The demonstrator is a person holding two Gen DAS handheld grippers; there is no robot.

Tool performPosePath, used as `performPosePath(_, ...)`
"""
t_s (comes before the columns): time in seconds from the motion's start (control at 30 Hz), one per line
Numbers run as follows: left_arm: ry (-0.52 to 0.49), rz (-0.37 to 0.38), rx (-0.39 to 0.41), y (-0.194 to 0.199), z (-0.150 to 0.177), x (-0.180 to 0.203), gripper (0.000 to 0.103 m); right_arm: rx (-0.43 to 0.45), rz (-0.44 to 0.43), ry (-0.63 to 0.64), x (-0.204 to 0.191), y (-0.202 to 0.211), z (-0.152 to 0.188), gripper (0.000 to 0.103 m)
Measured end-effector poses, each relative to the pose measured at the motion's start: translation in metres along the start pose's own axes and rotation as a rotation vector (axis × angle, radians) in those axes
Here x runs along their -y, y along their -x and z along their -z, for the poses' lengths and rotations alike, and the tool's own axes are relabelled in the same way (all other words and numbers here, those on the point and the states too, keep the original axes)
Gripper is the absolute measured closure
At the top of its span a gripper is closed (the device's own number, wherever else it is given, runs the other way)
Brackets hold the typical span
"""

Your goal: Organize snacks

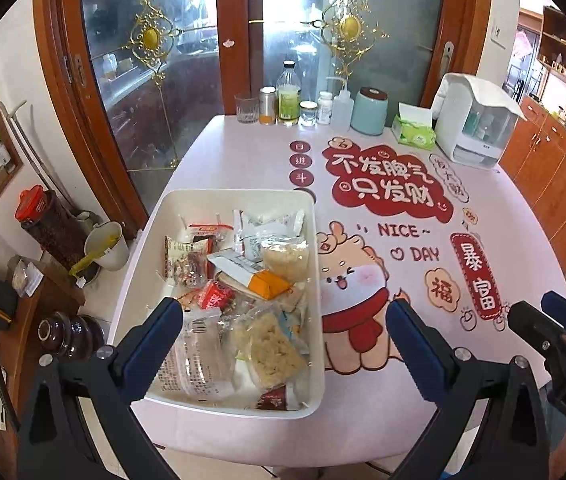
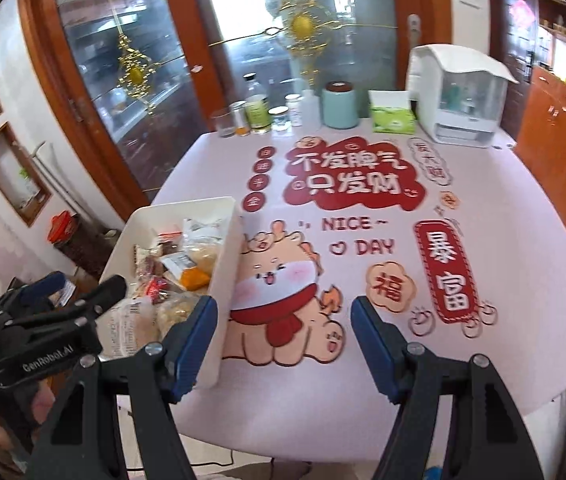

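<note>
A white rectangular bin (image 1: 171, 220) full of several wrapped snacks (image 1: 259, 264) sits on the left side of the pink printed table (image 1: 243, 152). My left gripper (image 1: 283, 320) is open and empty, held above the near end of the bin. My right gripper (image 2: 283, 316) is open and empty, above the cartoon print to the right of the bin (image 2: 227, 256). The left gripper also shows at the left of the right wrist view (image 2: 67, 292); the right gripper shows at the far right of the left wrist view (image 1: 555, 320).
Along the table's far edge stand a glass (image 1: 247, 109), bottles and jars (image 1: 287, 96), a teal canister (image 1: 370, 111), a green tissue pack (image 1: 414, 128) and a white appliance (image 1: 475, 120). A side shelf with jars (image 1: 51, 224) lies left of the table. Wooden cabinets (image 1: 555, 160) stand at the right.
</note>
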State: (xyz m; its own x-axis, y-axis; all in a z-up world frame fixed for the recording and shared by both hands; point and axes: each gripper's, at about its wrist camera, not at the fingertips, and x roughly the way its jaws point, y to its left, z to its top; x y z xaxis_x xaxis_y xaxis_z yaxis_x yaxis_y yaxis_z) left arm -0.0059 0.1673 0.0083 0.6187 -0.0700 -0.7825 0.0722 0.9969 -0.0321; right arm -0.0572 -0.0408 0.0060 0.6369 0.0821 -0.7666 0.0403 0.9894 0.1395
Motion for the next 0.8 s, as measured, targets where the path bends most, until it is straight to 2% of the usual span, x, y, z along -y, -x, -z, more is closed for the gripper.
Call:
performPosePath(0.17,-0.032,0.018,0.014,0.009,0.007,0.023,0.002,0.042,0.059,0.002,0.008,0.017,0.007,0.033)
performPosePath(0.33,-0.062,0.012,0.016,0.013,0.007,0.04,0.002,0.058,0.072,-0.009,0.018,0.024,0.01,0.033)
performPosePath(0.53,-0.054,0.017,-0.001,0.014,0.01,0.052,0.002,0.054,0.073,0.029,0.022,0.027,0.008,0.033)
performPosePath(0.8,-0.053,-0.001,-0.003,0.014,0.013,0.057,0.002,0.014,0.064,0.018,0.028,0.016,0.007,0.032)
